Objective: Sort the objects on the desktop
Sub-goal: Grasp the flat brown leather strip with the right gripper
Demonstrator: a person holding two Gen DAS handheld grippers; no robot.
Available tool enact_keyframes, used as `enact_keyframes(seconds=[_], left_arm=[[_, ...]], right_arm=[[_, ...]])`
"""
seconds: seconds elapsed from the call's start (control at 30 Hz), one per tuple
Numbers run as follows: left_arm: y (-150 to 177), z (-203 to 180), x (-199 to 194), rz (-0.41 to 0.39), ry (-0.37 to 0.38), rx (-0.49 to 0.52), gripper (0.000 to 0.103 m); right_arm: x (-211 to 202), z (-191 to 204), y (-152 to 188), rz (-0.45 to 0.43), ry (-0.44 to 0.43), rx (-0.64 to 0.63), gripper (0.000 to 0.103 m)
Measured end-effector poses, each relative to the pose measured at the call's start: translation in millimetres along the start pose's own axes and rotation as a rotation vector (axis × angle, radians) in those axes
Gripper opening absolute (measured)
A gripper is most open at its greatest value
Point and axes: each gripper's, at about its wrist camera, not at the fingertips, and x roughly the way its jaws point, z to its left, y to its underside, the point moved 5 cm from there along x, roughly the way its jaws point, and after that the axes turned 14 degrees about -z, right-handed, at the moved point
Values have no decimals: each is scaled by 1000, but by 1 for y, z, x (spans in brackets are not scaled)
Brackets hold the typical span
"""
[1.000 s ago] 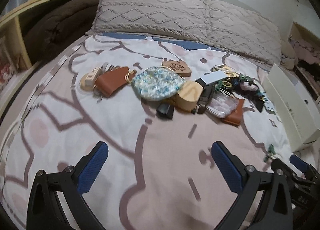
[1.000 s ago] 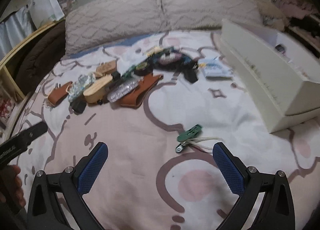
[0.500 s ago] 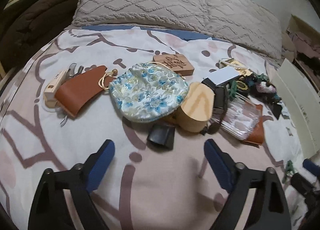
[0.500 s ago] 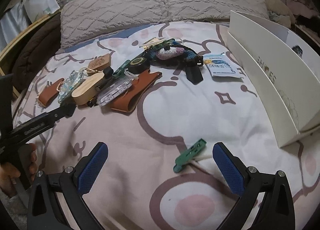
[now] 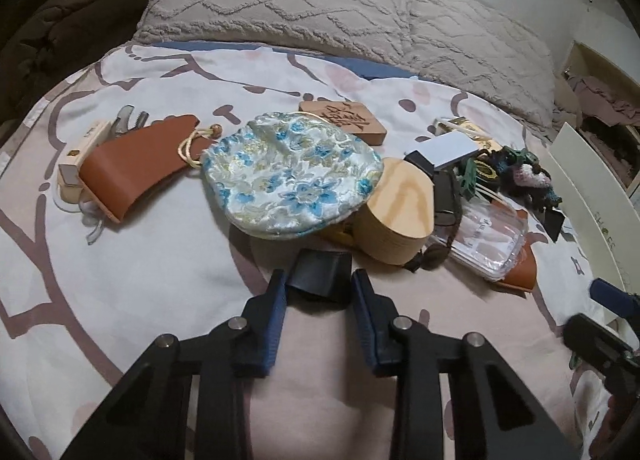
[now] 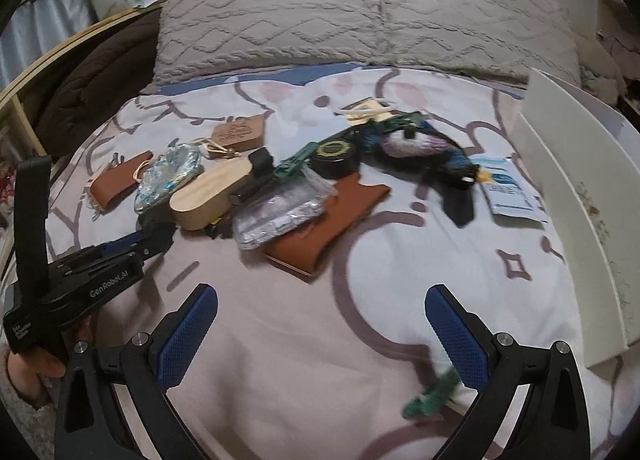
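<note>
A pile of small objects lies on the patterned bedspread (image 5: 120,260). At its near edge sits a small black block (image 5: 320,270). My left gripper (image 5: 319,280) has that block between its blue pads (image 5: 276,300), which touch both its sides while the jaws are closing. Just behind the block are a floral pouch (image 5: 292,184) and an oval wooden box (image 5: 400,212). My right gripper (image 6: 320,324) stands open over bare bedspread with nothing between its fingers. A blurred green clip (image 6: 432,400) lies under its right finger. The left gripper (image 6: 120,252) shows at the left of the right wrist view.
The pile also holds a brown leather sleeve (image 5: 136,164), an engraved wooden tag (image 5: 344,120), a clear plastic case (image 5: 488,236) and a crocheted toy (image 6: 416,144). A white open box (image 6: 580,200) stands on the right. Pillows (image 5: 280,0) line the back.
My left gripper came forward and down to the pile's edge, and its jaws closed in around the black block. My right gripper moved forward, so the green clip now lies under its right finger.
</note>
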Motion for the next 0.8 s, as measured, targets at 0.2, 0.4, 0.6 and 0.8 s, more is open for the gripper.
enact_keyframes(seconds=[0.2,0.4,0.6,0.8], left_arm=[[2,-4,-11,-13,36,2,31],[17,-3,-32,7,49,-4,22],[29,-3,-53,-2,66,-15,21],[37,-4,-71,-4,83,-44,21]], right_arm=[[23,4,4,31,42,8,92],[45,14,9,67,71,-11,83],[60,19,4,48,131,-1,72],[56,11,4,16,149,38,54]])
